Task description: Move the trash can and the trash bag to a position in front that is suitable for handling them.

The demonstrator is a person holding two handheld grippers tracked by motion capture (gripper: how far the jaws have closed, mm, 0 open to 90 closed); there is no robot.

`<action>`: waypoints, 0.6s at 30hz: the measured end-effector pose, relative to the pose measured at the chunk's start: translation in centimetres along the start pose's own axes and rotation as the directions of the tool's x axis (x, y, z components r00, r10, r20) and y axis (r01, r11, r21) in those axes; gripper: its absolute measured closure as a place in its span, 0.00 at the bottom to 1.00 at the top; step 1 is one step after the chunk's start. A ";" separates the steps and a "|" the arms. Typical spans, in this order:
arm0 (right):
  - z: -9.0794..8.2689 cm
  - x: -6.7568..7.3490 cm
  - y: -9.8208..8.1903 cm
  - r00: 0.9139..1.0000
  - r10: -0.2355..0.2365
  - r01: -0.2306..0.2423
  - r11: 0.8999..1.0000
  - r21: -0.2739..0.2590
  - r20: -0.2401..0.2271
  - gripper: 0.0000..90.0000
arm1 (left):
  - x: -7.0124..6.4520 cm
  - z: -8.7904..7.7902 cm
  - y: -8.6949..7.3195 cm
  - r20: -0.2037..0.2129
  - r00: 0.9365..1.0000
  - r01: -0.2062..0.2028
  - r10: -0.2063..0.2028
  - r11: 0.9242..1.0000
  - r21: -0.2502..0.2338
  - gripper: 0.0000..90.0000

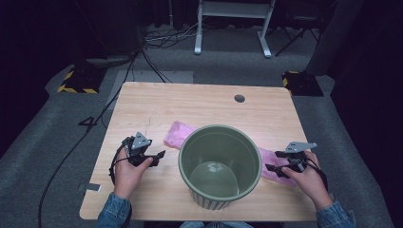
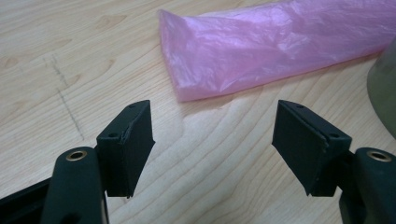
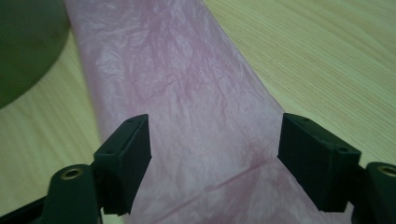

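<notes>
A green ribbed bin (image 1: 220, 164) stands upright in the middle of the wooden table (image 1: 199, 102). A flat pink plastic bag (image 1: 177, 134) lies behind and beside it, one end sticking out at each side. My left gripper (image 1: 159, 157) is open just left of the bin. In the left gripper view its jaws (image 2: 212, 126) point at the bag's left end (image 2: 261, 46), a short way off, with bare wood between them. My right gripper (image 1: 272, 160) is open over the bag's right end. The pink film (image 3: 187, 84) lies under its spread jaws (image 3: 215, 128), and the pads stand apart from it.
A round cable hole (image 1: 239, 98) sits near the table's far edge. A strip of tape (image 1: 90, 187) hangs off the near left corner. Cables (image 1: 157, 38), a white frame (image 1: 233, 23) and striped floor bases (image 1: 78, 80) lie beyond the table. The bin's wall (image 2: 385, 84) is close to my left gripper.
</notes>
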State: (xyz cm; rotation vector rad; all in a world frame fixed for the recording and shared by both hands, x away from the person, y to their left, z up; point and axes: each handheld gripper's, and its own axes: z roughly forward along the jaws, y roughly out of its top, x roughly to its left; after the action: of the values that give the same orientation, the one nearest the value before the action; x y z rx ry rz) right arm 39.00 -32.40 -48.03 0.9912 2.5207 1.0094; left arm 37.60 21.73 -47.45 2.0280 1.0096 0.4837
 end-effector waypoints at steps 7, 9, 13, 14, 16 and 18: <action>-1.0 0.1 -2.4 0.999 0.026 -0.027 0.998 0.049 0.030 0.33 | 0.1 0.3 0.1 0.006 1.000 0.008 -0.008 1.000 0.001 0.32; -2.3 0.5 -3.8 0.997 0.037 -0.040 0.997 0.061 0.061 0.32 | -0.1 0.7 0.4 0.017 1.000 0.004 -0.004 1.000 0.000 0.32; -5.4 1.6 -7.1 0.988 0.099 -0.106 0.993 0.055 0.116 0.32 | -0.6 1.4 1.0 0.034 0.999 -0.008 0.008 1.000 0.001 0.32; -6.1 1.9 -7.8 0.985 0.113 -0.121 0.991 0.056 0.131 0.32 | -0.8 1.9 1.4 0.044 0.999 -0.022 0.021 1.000 0.007 0.32; -7.2 2.4 -8.8 0.980 0.134 -0.146 0.987 0.074 0.145 0.32 | -1.1 2.3 1.6 0.053 0.998 -0.025 0.025 1.000 0.007 0.32; -7.7 2.8 -8.8 0.978 0.147 -0.160 0.984 0.083 0.145 0.30 | -1.2 2.5 1.8 0.052 0.998 -0.036 0.036 0.999 0.006 0.32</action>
State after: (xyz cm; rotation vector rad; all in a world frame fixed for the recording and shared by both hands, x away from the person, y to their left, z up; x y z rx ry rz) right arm 29.07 -39.15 -48.34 1.2547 2.4278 0.8350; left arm 39.30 18.90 -47.55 2.0569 0.9460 0.4445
